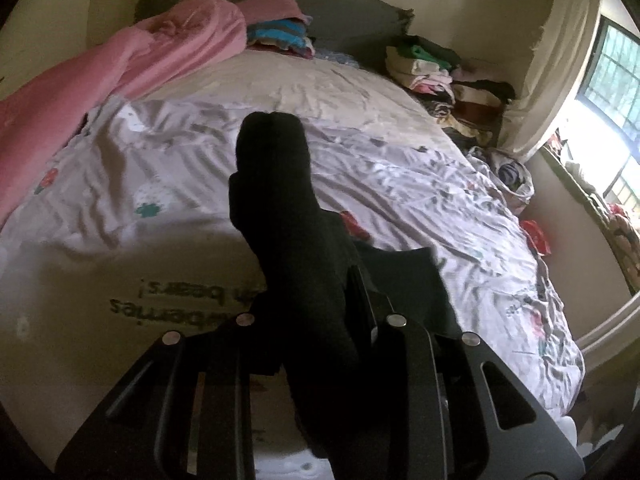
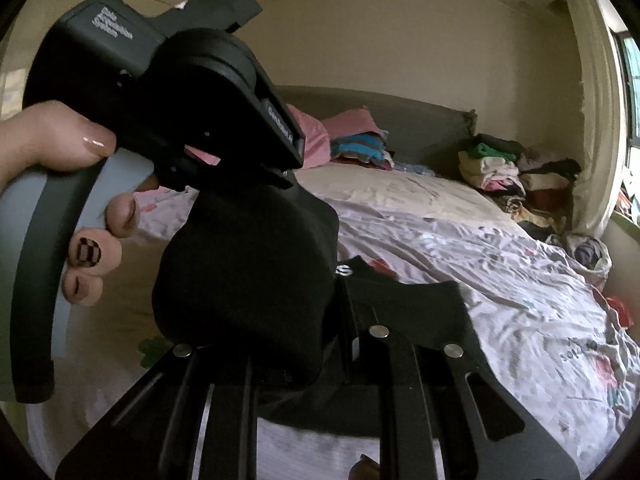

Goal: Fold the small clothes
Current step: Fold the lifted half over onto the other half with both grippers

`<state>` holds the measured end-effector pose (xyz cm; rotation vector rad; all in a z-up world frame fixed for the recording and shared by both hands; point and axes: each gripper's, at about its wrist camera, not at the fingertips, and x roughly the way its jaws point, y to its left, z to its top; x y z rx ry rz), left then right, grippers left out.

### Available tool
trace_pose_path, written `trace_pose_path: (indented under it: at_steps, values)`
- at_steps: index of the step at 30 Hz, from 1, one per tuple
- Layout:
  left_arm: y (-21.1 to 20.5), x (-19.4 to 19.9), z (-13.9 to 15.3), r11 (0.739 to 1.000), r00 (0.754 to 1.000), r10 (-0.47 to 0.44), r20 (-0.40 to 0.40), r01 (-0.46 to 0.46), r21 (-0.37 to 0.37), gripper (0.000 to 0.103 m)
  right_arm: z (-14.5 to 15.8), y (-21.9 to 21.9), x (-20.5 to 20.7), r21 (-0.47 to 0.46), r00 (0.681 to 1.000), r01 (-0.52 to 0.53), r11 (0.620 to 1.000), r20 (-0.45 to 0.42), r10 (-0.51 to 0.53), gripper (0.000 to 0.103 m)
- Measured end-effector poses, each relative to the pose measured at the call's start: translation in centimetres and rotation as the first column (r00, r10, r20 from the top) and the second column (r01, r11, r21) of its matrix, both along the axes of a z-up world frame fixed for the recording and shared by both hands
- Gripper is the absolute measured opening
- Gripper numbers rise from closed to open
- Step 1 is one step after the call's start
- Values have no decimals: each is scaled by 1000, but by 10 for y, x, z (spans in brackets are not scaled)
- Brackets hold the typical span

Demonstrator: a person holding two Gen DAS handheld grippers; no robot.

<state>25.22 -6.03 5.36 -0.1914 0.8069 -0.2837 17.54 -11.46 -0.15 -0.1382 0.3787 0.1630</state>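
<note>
A black sock (image 1: 272, 168) rises from between the fingers of my left gripper (image 1: 320, 280), which is shut on it; the cloth hides most of the fingers. In the right wrist view the same black sock (image 2: 248, 272) is bunched in a lump above the bed. My right gripper (image 2: 320, 304) is shut on its lower part. The left gripper (image 2: 276, 178), held by a hand (image 2: 60, 140), pinches the lump's top. More black cloth (image 2: 404, 304) with a small white logo spreads to the right of the fingers; I cannot tell if it is a separate sock.
Below lies a bed with a wrinkled printed sheet (image 1: 160, 160). A pink blanket (image 1: 120, 60) lies along its left side. Folded clothes (image 1: 280, 36) sit at the headboard and a pile of clothes (image 1: 432, 68) at the far right corner. A window (image 1: 612, 80) is on the right.
</note>
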Motion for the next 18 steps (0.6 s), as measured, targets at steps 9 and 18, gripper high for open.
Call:
trace_pose_path:
  at_steps: [9,18]
  values:
    - [-43,11,-21,1000,998,-22,-56,22,0,21,-19,-38,9,51,996,44,998,-77,-40,15]
    - [-60,20,-50,999,992,-45,-114,42,-30,64,-51,-76,33,169,971,86,982,-233,-45,15]
